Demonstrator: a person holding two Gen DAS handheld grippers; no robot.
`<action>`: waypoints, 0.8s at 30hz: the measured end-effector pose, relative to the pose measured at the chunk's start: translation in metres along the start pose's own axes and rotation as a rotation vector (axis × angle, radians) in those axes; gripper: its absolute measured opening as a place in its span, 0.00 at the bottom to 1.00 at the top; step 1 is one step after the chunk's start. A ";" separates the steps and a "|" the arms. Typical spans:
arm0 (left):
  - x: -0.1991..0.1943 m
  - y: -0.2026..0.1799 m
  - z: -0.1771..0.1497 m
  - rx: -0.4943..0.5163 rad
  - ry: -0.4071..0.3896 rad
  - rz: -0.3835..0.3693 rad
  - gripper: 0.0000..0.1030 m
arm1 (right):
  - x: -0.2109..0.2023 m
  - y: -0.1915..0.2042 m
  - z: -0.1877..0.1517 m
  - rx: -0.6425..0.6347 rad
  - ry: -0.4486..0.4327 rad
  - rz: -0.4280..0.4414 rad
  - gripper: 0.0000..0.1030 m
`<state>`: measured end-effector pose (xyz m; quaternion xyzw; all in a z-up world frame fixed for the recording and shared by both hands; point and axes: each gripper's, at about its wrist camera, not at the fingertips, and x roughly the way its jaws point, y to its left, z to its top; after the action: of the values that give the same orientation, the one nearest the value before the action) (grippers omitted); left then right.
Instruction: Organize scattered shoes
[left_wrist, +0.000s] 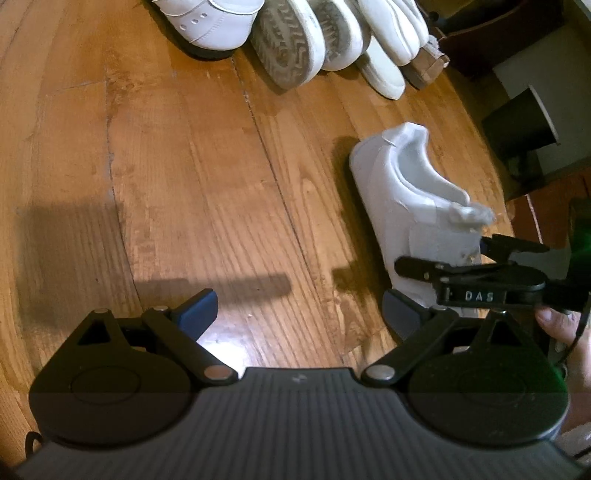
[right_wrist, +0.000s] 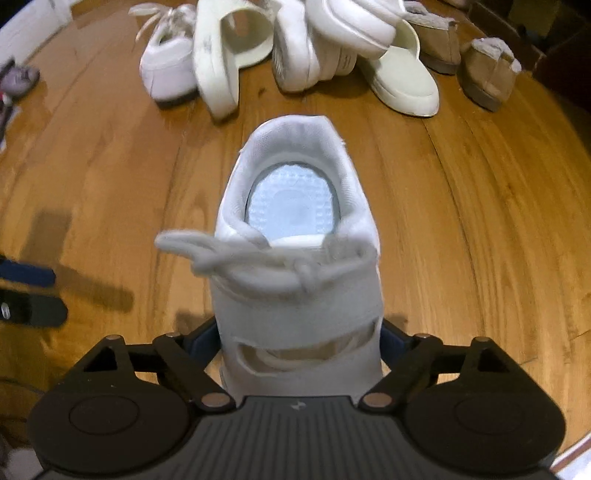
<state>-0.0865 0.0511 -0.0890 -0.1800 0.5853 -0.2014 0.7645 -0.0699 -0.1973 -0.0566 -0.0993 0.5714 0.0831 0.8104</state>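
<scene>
We are seeing the white sneaker (right_wrist: 299, 236) sitting upright on the wooden floor (right_wrist: 461, 229), heel opening facing away, loose laces flopping to the left. Our right gripper (right_wrist: 300, 339) is straddling its toe end, blue pads sitting beside both sides; contact is unclear, so we are calling the jaws apart. Our left gripper (left_wrist: 300, 314) is hovering over bare floor just left of the sneaker (left_wrist: 410, 206), jaws wide apart, holding nothing. Beyond it, the pile of white shoes (right_wrist: 295, 48) is lying jumbled, with cream slides (right_wrist: 406, 81) and tan slippers (right_wrist: 487, 72) to the right.
</scene>
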 end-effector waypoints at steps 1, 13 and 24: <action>0.000 0.001 0.000 -0.005 0.000 0.003 0.94 | -0.004 0.005 -0.002 -0.038 -0.012 -0.020 0.85; 0.002 0.008 0.000 -0.035 0.004 0.030 0.94 | -0.047 0.004 -0.003 -0.065 -0.148 0.024 0.87; 0.002 0.009 0.001 -0.043 0.007 0.035 0.94 | -0.072 -0.031 0.014 0.171 -0.215 0.127 0.91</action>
<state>-0.0843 0.0578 -0.0946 -0.1853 0.5951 -0.1759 0.7620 -0.0735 -0.2253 0.0174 0.0158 0.4915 0.0956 0.8655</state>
